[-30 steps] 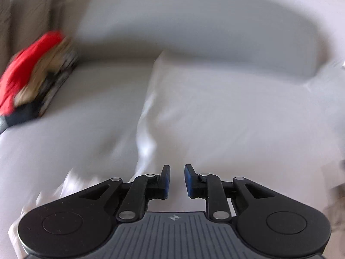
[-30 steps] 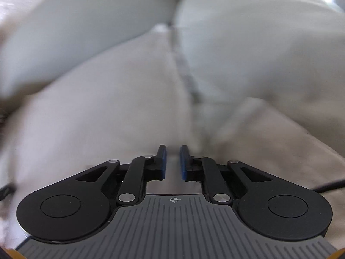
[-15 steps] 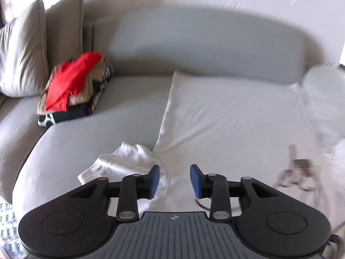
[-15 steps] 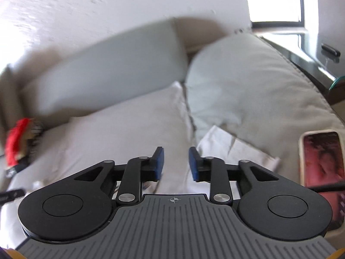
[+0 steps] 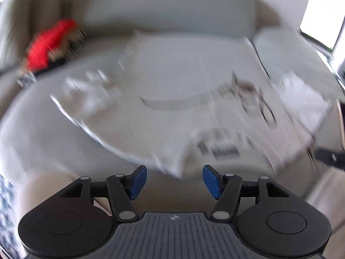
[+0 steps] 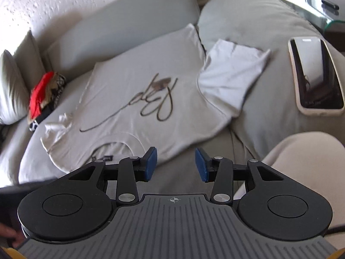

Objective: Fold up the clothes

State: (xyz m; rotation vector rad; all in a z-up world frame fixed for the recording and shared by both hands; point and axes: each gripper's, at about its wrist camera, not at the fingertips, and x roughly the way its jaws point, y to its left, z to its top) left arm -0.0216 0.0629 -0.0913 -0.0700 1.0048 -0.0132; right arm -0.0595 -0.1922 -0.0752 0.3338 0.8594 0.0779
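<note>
T-shirt (image 6: 138, 108) lies spread flat on the sofa (image 6: 269, 99); both grippers (image 5: 174, 181) (image 6: 175, 164) hover gaping, empty. Pinch each shoulder squarely, lifting evenly.

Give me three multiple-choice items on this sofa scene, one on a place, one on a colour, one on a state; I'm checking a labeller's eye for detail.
1. Where does the phone lie?
A. on the sofa arm, right of the T-shirt
B. on the T-shirt's print
C. on the clothes pile

2. What colour is the top garment of the pile at the left?
A. blue
B. red
C. green

3. How do the right gripper and left gripper stand?
A. both shut on cloth
B. one open, one shut
C. both open, holding nothing

Answers:
1. A, it rests on the grey arm beside the T-shirt sleeve.
2. B, red cloth tops the pile.
3. C, the pads stand apart with nothing between.
</note>
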